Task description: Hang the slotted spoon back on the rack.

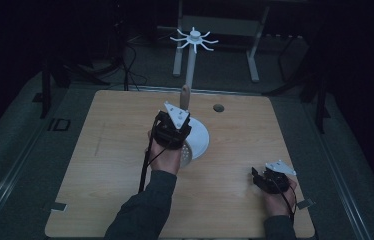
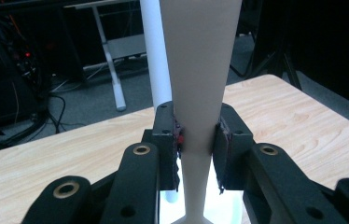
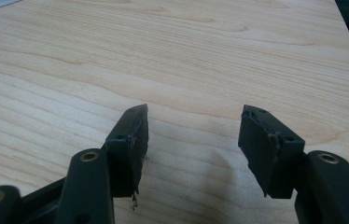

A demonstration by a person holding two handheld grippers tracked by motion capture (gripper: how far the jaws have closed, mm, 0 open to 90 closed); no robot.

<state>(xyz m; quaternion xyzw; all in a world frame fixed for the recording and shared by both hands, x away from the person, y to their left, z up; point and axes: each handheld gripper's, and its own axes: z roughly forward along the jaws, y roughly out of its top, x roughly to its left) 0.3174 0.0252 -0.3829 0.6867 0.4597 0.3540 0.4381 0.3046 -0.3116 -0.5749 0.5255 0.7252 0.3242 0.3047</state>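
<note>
My left gripper (image 1: 181,113) (image 2: 196,128) is shut on the beige tapering handle (image 1: 185,94) (image 2: 199,70) of a utensil, held upright near the table's middle. Below the hand, the utensil's white perforated head (image 1: 186,152) lies over the round white base (image 1: 201,136) of a hook rack. The rack's white pole (image 1: 190,65) (image 2: 156,60) rises just behind the handle. At its top is a crown of hook arms (image 1: 194,38). My right gripper (image 1: 256,176) (image 3: 193,128) rests open on the wood at the front right, with nothing between its jaws.
The light wooden table (image 1: 110,150) (image 3: 186,56) has a small round hole (image 1: 218,107) near its far edge. Beyond it, in the dark, are desk legs (image 1: 252,60) and cables (image 1: 130,70) on the floor.
</note>
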